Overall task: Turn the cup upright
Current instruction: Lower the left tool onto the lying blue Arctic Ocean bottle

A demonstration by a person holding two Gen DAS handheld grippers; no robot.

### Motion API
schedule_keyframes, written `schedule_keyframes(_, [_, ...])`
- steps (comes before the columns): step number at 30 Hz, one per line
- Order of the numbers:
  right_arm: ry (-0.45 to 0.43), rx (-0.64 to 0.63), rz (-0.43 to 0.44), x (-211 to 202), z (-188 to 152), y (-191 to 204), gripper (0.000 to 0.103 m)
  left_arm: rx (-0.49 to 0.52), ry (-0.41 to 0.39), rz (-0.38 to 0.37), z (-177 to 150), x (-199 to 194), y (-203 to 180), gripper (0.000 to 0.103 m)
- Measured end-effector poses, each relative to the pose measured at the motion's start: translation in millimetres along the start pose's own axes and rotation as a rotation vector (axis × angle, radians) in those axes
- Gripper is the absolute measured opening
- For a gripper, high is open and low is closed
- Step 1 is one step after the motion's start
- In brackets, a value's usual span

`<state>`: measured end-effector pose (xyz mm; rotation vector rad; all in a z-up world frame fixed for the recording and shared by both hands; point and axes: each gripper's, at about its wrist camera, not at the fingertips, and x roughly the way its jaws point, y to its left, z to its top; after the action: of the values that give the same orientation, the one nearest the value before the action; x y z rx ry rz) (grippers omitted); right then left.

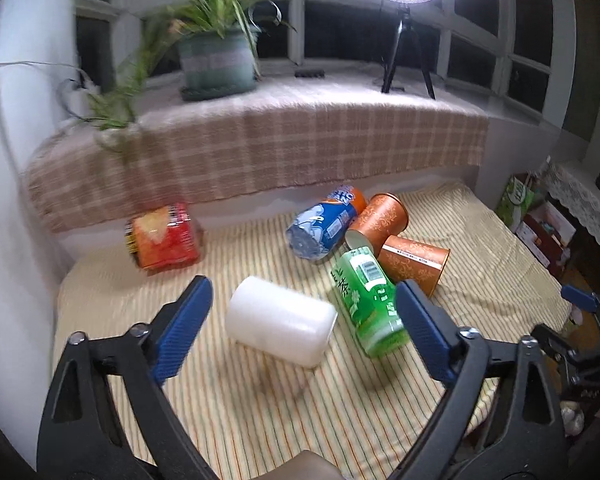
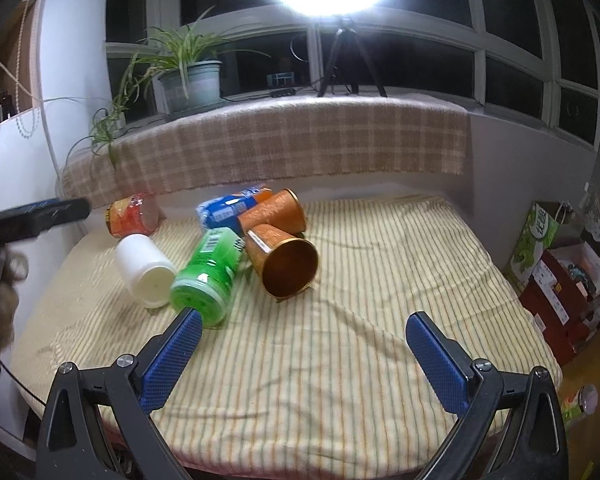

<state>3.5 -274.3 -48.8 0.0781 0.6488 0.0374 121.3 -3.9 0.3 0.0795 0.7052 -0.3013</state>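
Note:
A white cup (image 1: 281,327) lies on its side on the striped cloth (image 1: 260,400), its closed end toward me in the left wrist view. In the right wrist view the white cup (image 2: 145,270) shows its open mouth. My left gripper (image 1: 304,312) is open and empty, its blue pads either side of the cup but nearer than it. My right gripper (image 2: 304,344) is open and empty over the cloth (image 2: 340,340), short of the pile. Two orange cups (image 2: 284,264) (image 2: 276,212) lie on their sides; they also show in the left wrist view (image 1: 414,260) (image 1: 382,214).
A green can (image 1: 366,300) lies right of the white cup, touching the orange cups. A blue can (image 1: 324,224) and a red snack pack (image 1: 164,236) lie behind. A plaid-covered sill (image 1: 260,148) with a potted plant (image 1: 216,56) and a ring-light tripod (image 1: 406,52) stands behind. Boxes (image 2: 560,280) sit at right.

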Motion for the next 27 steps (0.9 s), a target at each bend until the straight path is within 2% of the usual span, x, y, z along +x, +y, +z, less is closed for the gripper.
schedule_keyframes(1, [0.004, 0.009, -0.003, 1.3, -0.7, -3.2, 0.103, 0.005, 0.022, -0.017, 5.9, 8.8, 1.5, 0.093])
schedule_keyframes(3, [0.015, 0.027, -0.010, 4.5, -3.2, -10.8, 0.103, 0.034, 0.067, -0.046, 18.9, 28.6, 1.0, 0.081])
schedule_keyframes(7, [0.040, 0.060, -0.033, 11.6, -10.6, -27.8, 0.103, 0.108, 0.117, -0.047, 39.8, 60.5, -9.1, 0.079])
schedule_keyframes(12, [0.061, 0.103, -0.066, 16.1, -16.9, -50.6, 0.103, 0.199, 0.188, -0.047, 59.6, 103.1, -26.2, 0.073])
schedule_keyframes(18, [0.077, 0.152, -0.106, 15.7, -24.7, -75.3, 0.103, 0.200, 0.281, -0.067, 75.1, 154.2, -33.2, 0.066])
schedule_keyframes(27, [0.091, 0.202, -0.168, 3.4, -36.9, -106.3, 0.103, 0.214, 0.375, -0.084, 80.1, 202.4, -36.0, 0.066])
